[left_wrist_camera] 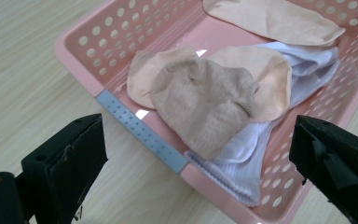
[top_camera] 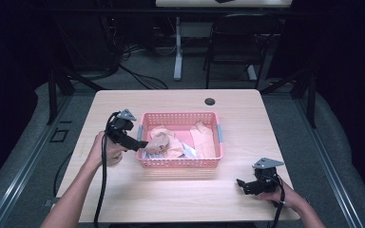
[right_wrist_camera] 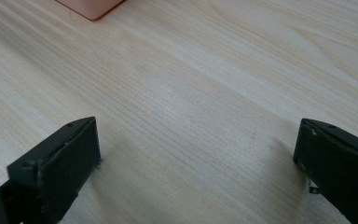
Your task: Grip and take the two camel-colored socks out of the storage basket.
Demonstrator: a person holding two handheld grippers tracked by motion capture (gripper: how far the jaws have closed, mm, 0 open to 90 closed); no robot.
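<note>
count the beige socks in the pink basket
3, maybe more hidden. One tan sock lies on top near the left gripper; a peach sock sits under it; another lies at the far side of the basket.

The left hand [top_camera: 105, 151] holds the left gripper [top_camera: 142, 144] raised and pointed to the person's right, the forearm coming up from the bottom edge at a slant. In the left gripper view its 2 black jaws stand wide apart with nothing between them. The right hand [top_camera: 281, 194] holds the right gripper [top_camera: 240, 184] low, close to the near right corner, pointing to the person's left. In the right gripper view its 2 jaws also stand wide apart. A black cable hangs from each gripper.
</note>
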